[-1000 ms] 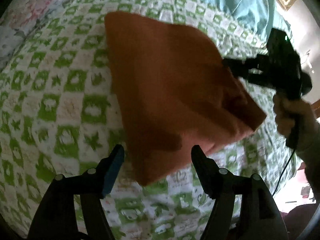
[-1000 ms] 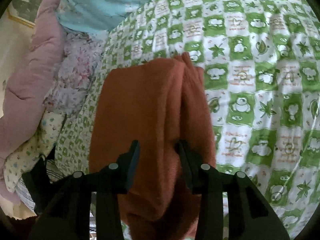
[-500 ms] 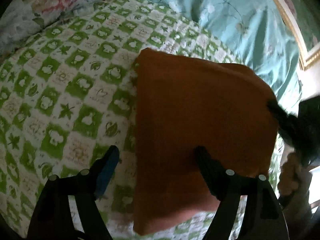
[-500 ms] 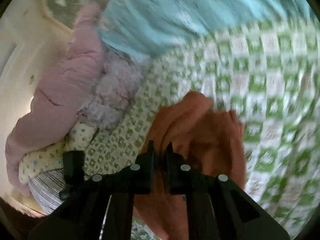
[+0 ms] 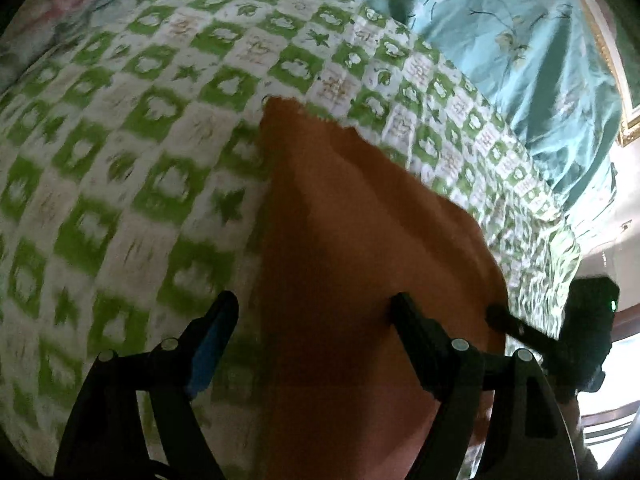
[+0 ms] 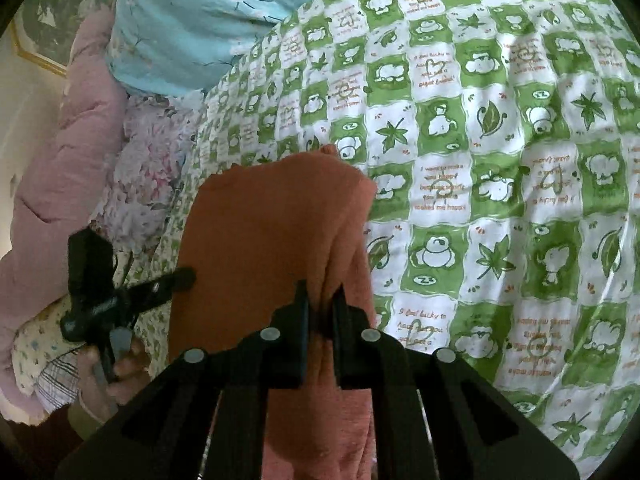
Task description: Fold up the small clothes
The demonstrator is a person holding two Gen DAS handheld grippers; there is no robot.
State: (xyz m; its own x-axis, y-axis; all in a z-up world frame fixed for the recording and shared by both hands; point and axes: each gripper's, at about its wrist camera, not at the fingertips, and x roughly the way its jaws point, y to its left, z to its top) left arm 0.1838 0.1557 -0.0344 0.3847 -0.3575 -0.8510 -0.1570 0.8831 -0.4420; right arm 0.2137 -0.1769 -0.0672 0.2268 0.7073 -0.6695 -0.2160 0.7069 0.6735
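An orange-brown garment [image 5: 360, 264] lies folded on the green-and-white checked bedspread [image 5: 140, 152]. My left gripper [image 5: 314, 316] is open, its fingers spread above the garment's near part, holding nothing. My right gripper [image 6: 320, 300] is shut on a fold at the garment's [image 6: 264, 232] near right edge. The right gripper also shows in the left wrist view [image 5: 500, 316] at the garment's right edge. The left gripper shows in the right wrist view [image 6: 180, 276] at the garment's left edge.
The checked bedspread [image 6: 500, 160] covers the bed. A turquoise quilt [image 5: 520, 40] lies at the far side. A pink quilt [image 6: 60, 160] and floral bedding [image 6: 148, 184] are piled by the bed's side. A gold picture frame [image 5: 624, 92] hangs on the wall.
My right gripper closed on the garment's edge fold. My left gripper stayed open and moved in lower over the garment's near part. The garment now lies narrower.
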